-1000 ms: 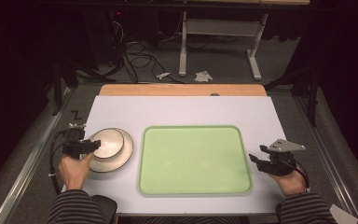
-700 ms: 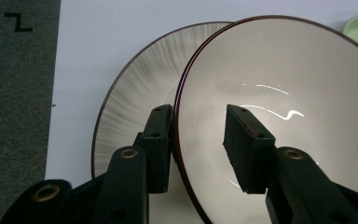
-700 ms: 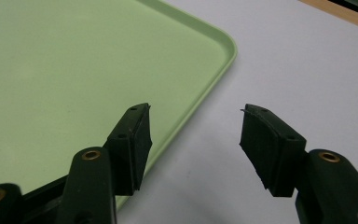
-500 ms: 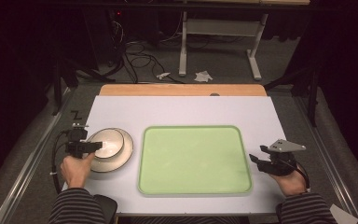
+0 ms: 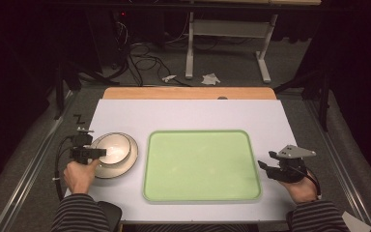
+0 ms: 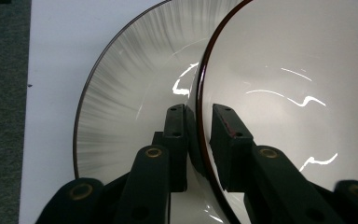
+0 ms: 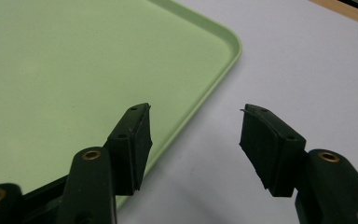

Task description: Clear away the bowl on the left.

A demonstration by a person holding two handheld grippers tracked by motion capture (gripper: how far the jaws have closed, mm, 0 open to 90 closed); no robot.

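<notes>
White table (image 5: pixel 125 113), empty green tray (image 5: pixel 200 164) at centre. Left of it a white plate (image 5: pixel 128 166) carries a glazed bowl (image 5: pixel 113 147). Left gripper (image 6: pixel 198 116) is clamped on the bowl's near rim, one jaw inside, one outside. Looks rigid, slick, breakable ceramic; a rim pinch may slip, so lift level. Right gripper (image 7: pixel 193 123) hangs with jaws apart over the tray's right edge.

Pale green tray (image 5: pixel 201 165); white bowl (image 5: pixel 112 147), dark red rim; white table (image 5: pixel 188 113); striped sleeves (image 5: pixel 79 212).

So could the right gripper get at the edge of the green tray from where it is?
Probably yes: the right gripper hangs open beside the green tray rim, with bare table between them.
</notes>
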